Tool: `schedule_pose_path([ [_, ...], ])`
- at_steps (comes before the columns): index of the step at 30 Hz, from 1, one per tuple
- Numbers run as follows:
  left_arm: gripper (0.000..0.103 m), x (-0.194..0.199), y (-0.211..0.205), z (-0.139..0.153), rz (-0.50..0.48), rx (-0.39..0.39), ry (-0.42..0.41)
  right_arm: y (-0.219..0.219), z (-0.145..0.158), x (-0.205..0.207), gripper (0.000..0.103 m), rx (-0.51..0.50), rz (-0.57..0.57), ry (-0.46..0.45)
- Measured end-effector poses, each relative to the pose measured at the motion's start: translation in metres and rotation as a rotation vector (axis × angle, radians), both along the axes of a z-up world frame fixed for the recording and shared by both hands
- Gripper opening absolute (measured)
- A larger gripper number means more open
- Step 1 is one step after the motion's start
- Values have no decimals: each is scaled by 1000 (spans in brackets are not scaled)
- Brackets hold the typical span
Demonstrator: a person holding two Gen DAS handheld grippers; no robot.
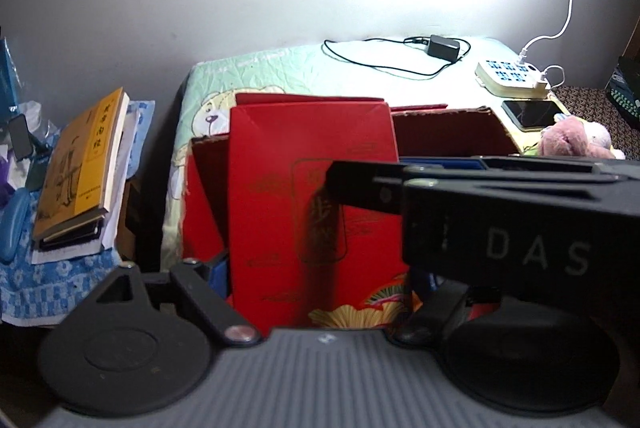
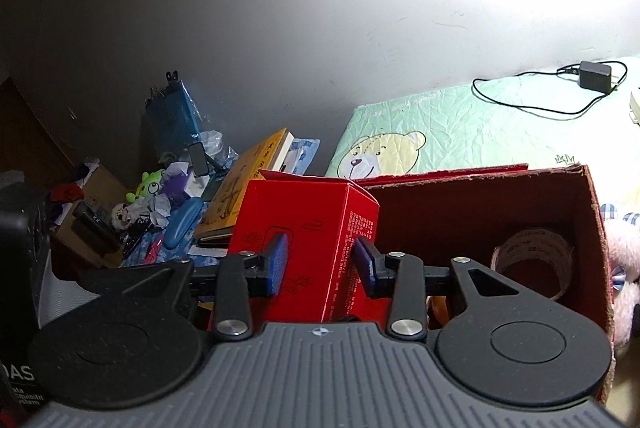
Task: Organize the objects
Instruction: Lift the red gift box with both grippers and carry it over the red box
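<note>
Red box [image 2: 316, 248] stands upright between right gripper [image 2: 322, 262] jaws, angled downward.

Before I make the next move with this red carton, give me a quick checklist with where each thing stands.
1. Red carton sits between the right gripper's blue pads: ok.
2. Those pads press firmly on it: cannot tell.
3. Left gripper has hold of the carton: cannot tell; one pad is beside it, the other is hidden behind the right gripper's body.
4. Carton stands upright: ok.
5. Free room in the cardboard box beside the carton: ok; only a tape roll shows, at the far end.
</note>
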State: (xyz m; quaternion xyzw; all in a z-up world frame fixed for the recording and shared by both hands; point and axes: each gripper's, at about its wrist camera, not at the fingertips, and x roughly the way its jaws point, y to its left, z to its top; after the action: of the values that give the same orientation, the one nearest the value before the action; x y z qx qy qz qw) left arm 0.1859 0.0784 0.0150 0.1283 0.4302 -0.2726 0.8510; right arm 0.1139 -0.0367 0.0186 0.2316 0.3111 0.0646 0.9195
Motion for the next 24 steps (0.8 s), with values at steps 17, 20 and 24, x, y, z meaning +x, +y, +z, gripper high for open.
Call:
schedule_pose_path([
  [17, 81, 27, -14, -55, 36, 148, 72, -19, -48, 52, 41, 135, 92, 247],
  [20, 82, 27, -19, -58, 40, 184, 58, -24, -55, 57, 40, 163, 94, 282],
  [24, 83, 24, -24, -62, 38, 229, 31, -25, -64, 61, 39, 171, 91, 317],
])
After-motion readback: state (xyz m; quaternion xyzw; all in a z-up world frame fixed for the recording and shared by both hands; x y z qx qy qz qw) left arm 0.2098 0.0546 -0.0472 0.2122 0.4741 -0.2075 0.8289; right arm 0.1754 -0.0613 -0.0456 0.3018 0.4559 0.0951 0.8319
